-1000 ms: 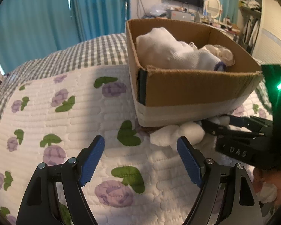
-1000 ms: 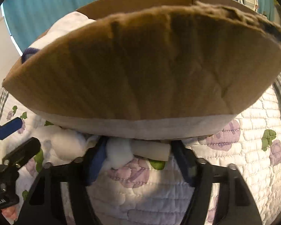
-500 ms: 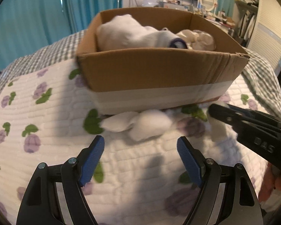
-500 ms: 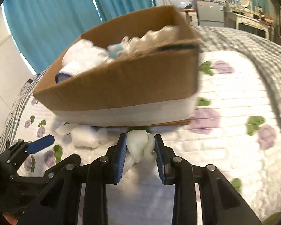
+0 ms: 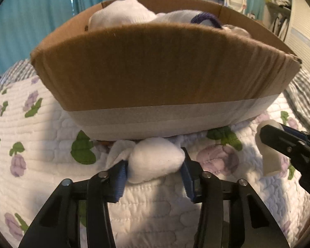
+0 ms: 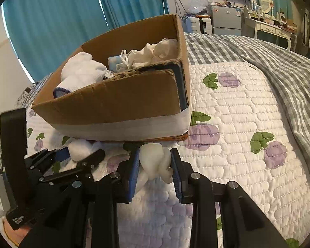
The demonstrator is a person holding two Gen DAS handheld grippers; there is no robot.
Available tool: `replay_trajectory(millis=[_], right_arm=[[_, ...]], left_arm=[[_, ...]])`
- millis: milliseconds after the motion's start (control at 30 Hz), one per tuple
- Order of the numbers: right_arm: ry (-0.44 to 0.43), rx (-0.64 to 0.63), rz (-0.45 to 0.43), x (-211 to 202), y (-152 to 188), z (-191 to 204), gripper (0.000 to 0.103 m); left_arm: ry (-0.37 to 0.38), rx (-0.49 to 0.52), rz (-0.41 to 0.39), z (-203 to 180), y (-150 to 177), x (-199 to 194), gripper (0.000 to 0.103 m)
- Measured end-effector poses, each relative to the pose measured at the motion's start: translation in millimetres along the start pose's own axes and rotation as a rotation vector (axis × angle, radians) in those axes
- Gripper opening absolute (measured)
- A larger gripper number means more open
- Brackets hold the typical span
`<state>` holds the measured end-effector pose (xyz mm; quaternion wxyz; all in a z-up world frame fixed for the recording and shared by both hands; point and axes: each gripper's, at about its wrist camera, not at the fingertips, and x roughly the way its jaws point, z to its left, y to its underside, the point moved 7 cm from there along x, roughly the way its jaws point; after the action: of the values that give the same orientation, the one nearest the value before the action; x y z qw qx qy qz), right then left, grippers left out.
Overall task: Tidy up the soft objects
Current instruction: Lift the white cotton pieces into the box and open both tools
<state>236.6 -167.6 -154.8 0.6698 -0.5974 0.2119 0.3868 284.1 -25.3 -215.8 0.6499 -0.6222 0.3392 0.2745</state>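
Left tongs point(image 5: 154, 172) closing around a white sock bundle point(image 5: 155, 163), right tongs point(image 6: 155, 169) clamping a cream bundle point(image 6: 155, 162), cardboard box point(image 5: 165, 70) just ahead.

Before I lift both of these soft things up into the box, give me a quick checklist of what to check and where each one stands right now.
1. Right gripper clamped on the cream bundle: ok, pads press both sides.
2. Left gripper clamped on the white sock ball: not ok yet, jaws closing with the ball between them.
3. Sock ball fully free: cannot tell, a loose tail runs toward the base of the cardboard box.
4. Room in the box: ok, a gap shows between the white socks and the cream cloths.
5. Grippers clear of each other: ok, apart in both views.
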Motion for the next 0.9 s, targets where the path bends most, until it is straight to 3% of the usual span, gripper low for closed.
replay_trajectory(millis=[200,500,733,900], right_arm=[[0.006,0.004,-0.014,-17.5,3.3,-0.5,0.029],[-0.008,-0.048,-0.106,-93.8,-5.8,23.2,0.029],[-0.028,-0.124,-0.223,-169.6,-40.2,51.7,0.029],[-0.042,-0.186,-0.294,-205.3,-73.3,70.9,0.03]], left_arm=[[0.022,0.016,-0.017,6.1,8.6,-33.7,0.044],[0.045,0.03,-0.124,0.6,-5.6,-120.6,0.044],[0.06,0.051,-0.258,-9.0,-37.3,-195.4,0.044],[0.072,0.067,-0.33,-11.6,-61.1,-226.6,0.044]])
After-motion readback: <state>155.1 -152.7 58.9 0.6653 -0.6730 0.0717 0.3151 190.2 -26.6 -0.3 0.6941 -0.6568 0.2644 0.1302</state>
